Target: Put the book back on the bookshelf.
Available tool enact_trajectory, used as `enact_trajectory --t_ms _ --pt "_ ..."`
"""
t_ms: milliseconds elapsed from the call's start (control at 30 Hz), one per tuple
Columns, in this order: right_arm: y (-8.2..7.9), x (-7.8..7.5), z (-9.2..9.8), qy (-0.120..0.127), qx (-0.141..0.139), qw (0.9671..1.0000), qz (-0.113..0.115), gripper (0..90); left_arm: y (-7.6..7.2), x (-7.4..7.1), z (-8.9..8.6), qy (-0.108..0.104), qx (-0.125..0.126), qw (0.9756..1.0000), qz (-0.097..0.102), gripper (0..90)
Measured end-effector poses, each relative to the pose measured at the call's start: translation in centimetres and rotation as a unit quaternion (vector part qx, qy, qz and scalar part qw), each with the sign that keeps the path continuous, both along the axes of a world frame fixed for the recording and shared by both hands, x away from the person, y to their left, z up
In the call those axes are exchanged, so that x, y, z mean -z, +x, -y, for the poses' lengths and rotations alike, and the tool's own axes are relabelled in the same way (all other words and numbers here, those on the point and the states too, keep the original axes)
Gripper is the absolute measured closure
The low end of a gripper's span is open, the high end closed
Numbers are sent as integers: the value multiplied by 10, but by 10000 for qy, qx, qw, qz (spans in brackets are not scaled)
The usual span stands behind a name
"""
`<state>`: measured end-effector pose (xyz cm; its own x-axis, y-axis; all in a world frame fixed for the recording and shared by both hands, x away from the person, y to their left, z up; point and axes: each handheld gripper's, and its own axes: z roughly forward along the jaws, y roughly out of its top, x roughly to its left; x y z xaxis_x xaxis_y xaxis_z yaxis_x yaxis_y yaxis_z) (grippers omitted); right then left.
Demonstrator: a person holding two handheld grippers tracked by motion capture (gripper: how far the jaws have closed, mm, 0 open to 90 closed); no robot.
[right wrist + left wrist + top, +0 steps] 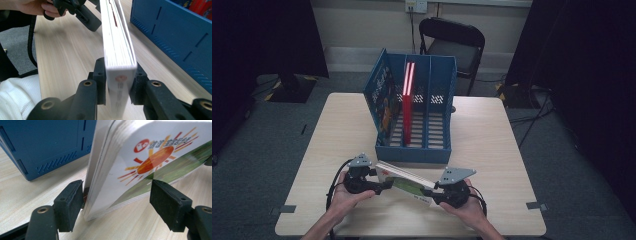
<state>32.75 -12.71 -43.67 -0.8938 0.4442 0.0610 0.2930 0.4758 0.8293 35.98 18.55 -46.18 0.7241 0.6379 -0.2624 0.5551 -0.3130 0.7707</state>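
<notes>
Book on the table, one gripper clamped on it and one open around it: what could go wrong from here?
1. Only the right gripper clamps the book, at its spine end; the left gripper stands open around the far end, so the book may sag or twist when lifted.
2. The blue file rack sits close behind; swinging the book up could knock it.

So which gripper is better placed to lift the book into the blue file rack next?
Right, probably. The right gripper is clamped on the book at its spine end, while the left gripper stands open around the other end, its pads not pressing. The rack is just ahead.
</notes>
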Motion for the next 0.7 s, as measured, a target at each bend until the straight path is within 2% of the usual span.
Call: enact_trajectory --t_ms 167,300,400,567,700 --pt "4 2 -10 -5 -6 10000 -39 706 0 0 1 54 19 10000 23 268" --pt "6 3 -18 -7 4 10000 19 690 -1 0 2 39 -14 10000 36 268" --pt "5 4 -23 -83 105 9999 93 737 -1 0 3 86 -100 9999 89 291" --pt "3 3 -22 -166 97 9997 171 756 0 1 3 -8 -56 10000 75 310" --pt "0 3 -13 -173 142 9996 143 758 1 1 0 18 -77 10000 10 286"
